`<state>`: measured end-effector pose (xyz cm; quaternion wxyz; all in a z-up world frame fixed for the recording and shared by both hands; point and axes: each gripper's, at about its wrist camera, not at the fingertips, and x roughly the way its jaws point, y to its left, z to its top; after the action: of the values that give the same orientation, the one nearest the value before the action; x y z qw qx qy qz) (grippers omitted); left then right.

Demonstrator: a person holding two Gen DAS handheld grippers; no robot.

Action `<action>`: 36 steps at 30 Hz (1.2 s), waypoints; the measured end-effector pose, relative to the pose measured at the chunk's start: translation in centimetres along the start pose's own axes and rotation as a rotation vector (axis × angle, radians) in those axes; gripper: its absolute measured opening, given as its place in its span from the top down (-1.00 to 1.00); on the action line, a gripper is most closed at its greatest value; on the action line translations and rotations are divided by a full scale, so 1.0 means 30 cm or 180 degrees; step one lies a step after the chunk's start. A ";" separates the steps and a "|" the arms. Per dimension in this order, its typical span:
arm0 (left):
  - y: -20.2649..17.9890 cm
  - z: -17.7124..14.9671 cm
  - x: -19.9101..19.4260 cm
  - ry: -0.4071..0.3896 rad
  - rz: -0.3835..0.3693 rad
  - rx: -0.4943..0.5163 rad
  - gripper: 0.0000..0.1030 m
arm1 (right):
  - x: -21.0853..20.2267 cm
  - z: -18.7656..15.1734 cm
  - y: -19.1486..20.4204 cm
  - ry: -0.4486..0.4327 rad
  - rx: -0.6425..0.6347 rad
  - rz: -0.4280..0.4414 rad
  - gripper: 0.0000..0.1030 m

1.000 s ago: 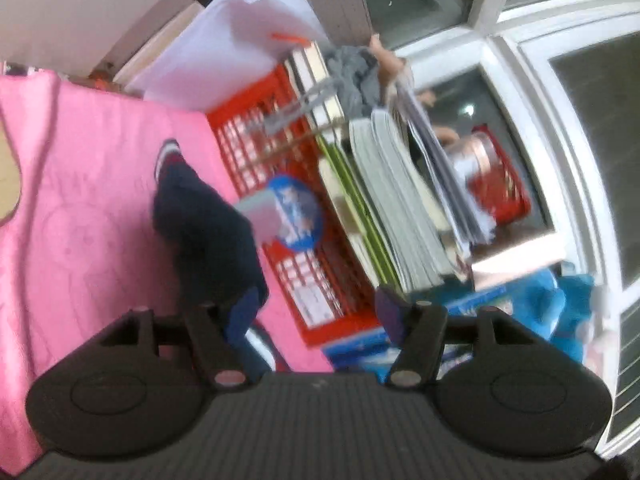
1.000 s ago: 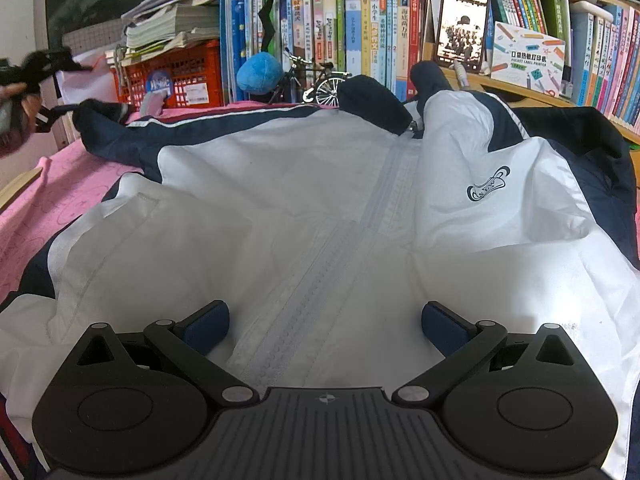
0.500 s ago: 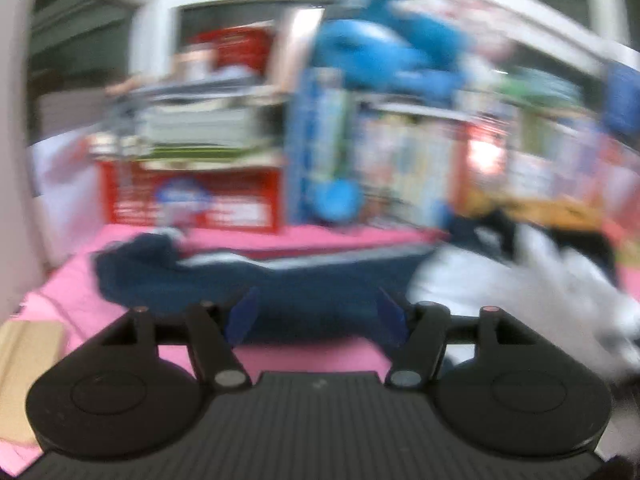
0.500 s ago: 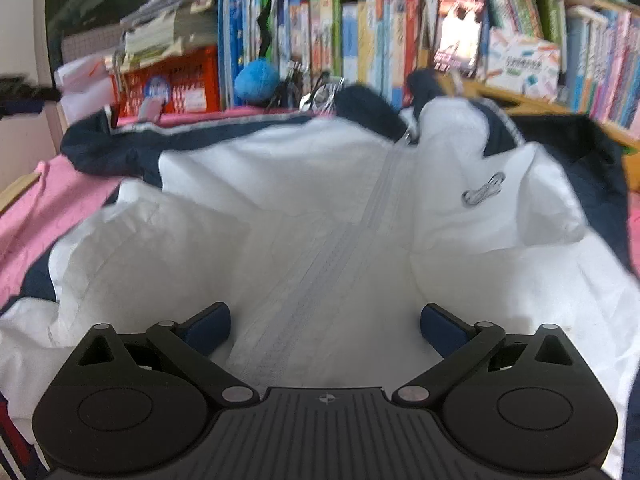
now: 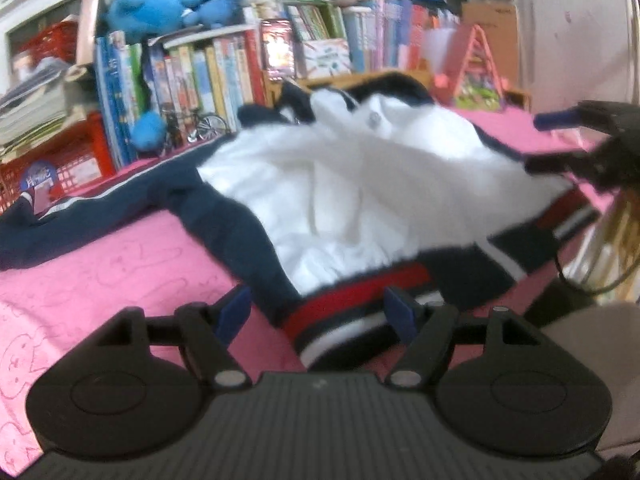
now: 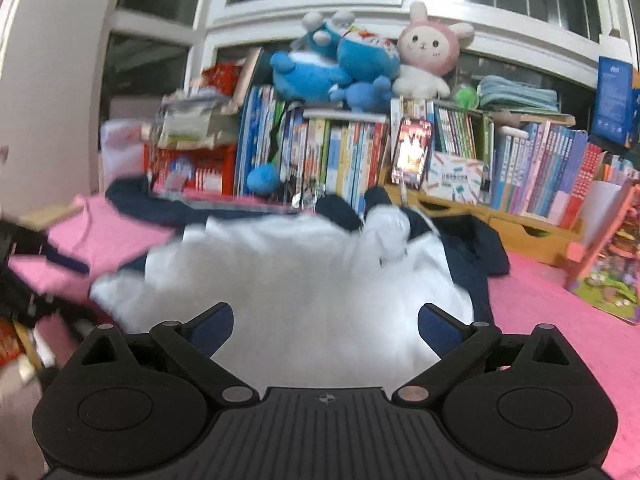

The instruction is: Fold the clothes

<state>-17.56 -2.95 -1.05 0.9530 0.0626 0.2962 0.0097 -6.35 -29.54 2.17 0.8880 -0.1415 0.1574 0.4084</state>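
My left gripper (image 5: 318,314) has swung from the far sleeve to the jacket (image 5: 360,184) hem, jaws opening around it; my right gripper (image 6: 326,326) gapes empty.

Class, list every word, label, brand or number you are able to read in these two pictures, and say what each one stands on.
None can be read.
Book spines: print too small and blurred.
Red crate label: blurred.
White box: print blurred.
Jacket chest logo: an unreadable smudge.
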 end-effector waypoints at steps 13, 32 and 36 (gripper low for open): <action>-0.009 0.005 0.057 -0.0161 0.0270 -0.0126 -0.51 | 0.034 -0.082 0.209 0.0239 -0.0531 0.0229 -0.93; -0.040 -0.058 0.017 -0.0062 0.0048 0.0056 -0.51 | -0.293 -0.203 -0.135 0.0815 -0.0589 -0.0999 -0.94; -0.062 -0.056 0.016 -0.0094 0.0119 0.0116 -0.52 | -0.357 -0.184 -0.144 0.0705 -0.0760 -0.1181 -0.94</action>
<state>-18.15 -4.58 -2.93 0.9556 0.0856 0.2810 0.0212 -10.54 -41.64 1.90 0.9021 -0.3158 0.1757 0.2360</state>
